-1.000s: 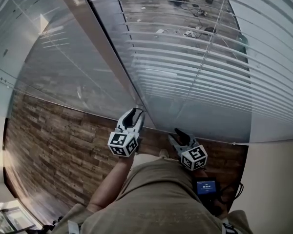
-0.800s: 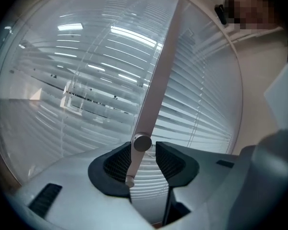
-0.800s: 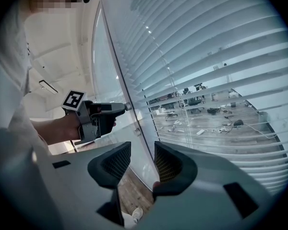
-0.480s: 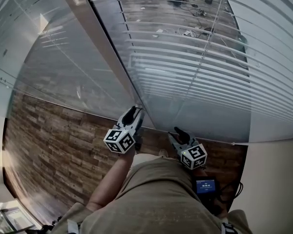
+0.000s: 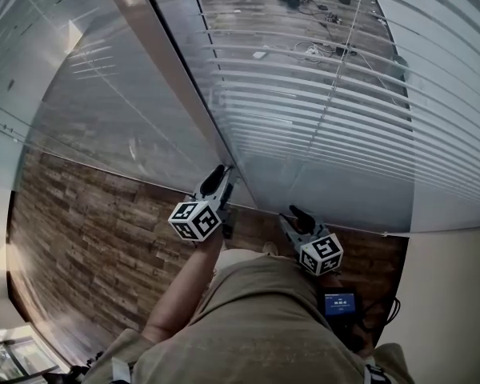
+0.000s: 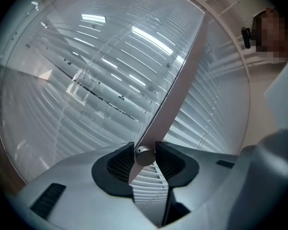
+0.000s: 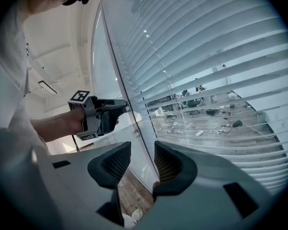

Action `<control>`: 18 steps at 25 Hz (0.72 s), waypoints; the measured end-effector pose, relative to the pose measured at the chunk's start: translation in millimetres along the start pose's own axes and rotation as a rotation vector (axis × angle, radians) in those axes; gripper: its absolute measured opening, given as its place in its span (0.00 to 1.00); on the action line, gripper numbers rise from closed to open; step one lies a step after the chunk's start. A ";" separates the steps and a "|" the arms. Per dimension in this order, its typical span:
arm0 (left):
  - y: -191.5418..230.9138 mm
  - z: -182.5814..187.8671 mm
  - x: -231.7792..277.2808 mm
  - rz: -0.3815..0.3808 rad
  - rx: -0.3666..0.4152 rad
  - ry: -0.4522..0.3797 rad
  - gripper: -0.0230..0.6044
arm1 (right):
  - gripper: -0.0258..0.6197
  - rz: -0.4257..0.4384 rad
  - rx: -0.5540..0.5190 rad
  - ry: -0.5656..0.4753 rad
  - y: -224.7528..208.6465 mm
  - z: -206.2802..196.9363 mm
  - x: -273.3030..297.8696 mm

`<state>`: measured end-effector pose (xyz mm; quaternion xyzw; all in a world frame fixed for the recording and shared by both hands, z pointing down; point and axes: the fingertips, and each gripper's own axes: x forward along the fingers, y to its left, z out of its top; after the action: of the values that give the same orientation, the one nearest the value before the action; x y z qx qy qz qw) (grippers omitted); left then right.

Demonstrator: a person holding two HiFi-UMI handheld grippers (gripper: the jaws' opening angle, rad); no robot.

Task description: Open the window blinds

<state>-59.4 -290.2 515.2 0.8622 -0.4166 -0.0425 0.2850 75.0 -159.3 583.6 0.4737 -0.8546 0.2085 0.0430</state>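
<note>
Showing only its tip, the wand (image 6: 145,155) is otherwise unclear.

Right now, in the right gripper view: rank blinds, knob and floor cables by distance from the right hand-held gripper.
1. blinds: just ahead and right, behind the glass.
2. knob: up left, on the frame.
3. cables: on the floor far beyond the glass.

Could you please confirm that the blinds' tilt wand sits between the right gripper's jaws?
Not quite: the tilt wand sits between the jaws of the left gripper, which have just been closing on it, as the left gripper view shows; the right gripper stands open and empty.
</note>
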 end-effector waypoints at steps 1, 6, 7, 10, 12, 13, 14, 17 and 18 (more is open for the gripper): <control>-1.1 0.1 0.1 0.009 0.020 0.005 0.27 | 0.29 0.001 0.002 -0.001 0.3 -0.2 -0.2; -9.8 7.4 1.9 0.075 0.229 0.040 0.25 | 0.29 0.011 0.004 0.002 5.4 8.4 0.5; -11.4 9.2 2.7 0.092 0.284 0.045 0.25 | 0.29 0.012 0.004 0.002 6.1 10.6 1.1; -14.3 12.6 5.1 0.143 0.425 0.058 0.25 | 0.29 0.016 0.004 0.004 7.6 15.1 3.1; -15.0 11.5 5.6 0.170 0.491 0.068 0.25 | 0.29 0.017 0.008 0.004 8.4 15.4 3.0; -14.9 10.0 5.6 0.183 0.524 0.074 0.25 | 0.29 0.017 0.010 0.003 8.7 15.1 2.7; -14.8 8.5 5.6 0.194 0.559 0.081 0.25 | 0.29 0.017 0.011 0.003 9.0 14.8 2.5; -15.1 5.1 6.9 0.226 0.671 0.096 0.25 | 0.29 0.018 0.009 0.003 9.5 14.6 2.4; -14.3 3.1 7.2 0.238 0.705 0.100 0.25 | 0.29 0.018 0.008 0.003 9.8 14.5 2.5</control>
<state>-45.7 -290.0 506.3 0.8541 -0.4883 0.1790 -0.0063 67.3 -162.5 568.0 0.4659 -0.8578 0.2131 0.0405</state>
